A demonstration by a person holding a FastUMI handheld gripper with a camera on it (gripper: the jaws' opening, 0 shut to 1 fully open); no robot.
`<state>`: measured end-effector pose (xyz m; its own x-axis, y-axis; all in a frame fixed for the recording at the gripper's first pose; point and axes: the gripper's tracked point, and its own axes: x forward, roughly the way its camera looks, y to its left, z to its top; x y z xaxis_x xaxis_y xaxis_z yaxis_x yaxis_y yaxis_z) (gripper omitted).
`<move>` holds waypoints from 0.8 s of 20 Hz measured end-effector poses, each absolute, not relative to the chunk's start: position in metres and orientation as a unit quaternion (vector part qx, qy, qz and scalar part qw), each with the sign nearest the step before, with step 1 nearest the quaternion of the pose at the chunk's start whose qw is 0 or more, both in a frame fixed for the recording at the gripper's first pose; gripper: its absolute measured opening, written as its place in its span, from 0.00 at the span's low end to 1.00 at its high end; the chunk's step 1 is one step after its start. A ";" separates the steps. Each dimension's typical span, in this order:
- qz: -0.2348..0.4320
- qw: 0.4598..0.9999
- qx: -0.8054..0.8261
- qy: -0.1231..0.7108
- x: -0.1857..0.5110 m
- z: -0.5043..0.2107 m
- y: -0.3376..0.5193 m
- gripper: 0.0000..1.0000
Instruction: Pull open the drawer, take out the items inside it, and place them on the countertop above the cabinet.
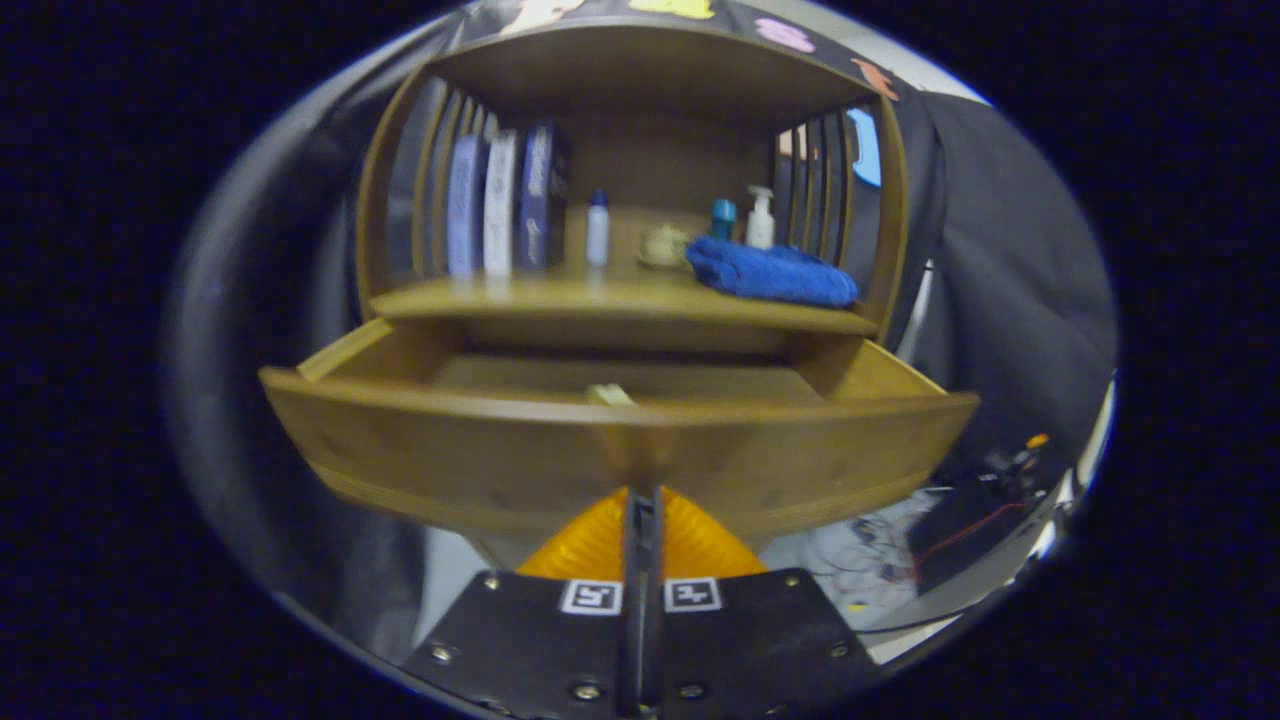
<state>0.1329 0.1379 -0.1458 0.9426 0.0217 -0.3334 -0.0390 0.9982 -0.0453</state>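
The wooden cabinet's drawer [480, 450] stands pulled out toward me, its curved front just ahead of my fingers. A small pale item [610, 393] peeks over the front's top edge from inside; the drawer floor behind it is bare wood. My gripper [641, 492] is shut, its fingertips pressed together at the middle of the drawer front, on a handle they mostly hide. The countertop [560, 298] lies above the drawer, under the cabinet's upper shelf.
On the countertop are upright books [500, 200] at the left, a small white bottle [597, 228], a round pale object [662, 245], a teal-capped bottle [722, 215], a pump bottle [760, 218] and a folded blue towel [770, 272]. Cables [940, 540] lie on the floor to the right.
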 end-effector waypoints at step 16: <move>0.073 0.977 -0.040 0.196 0.152 -0.113 0.156 0.01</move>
<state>0.1517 0.1563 -0.1131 0.9126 0.1269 -0.3887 -0.1583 0.9862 -0.0495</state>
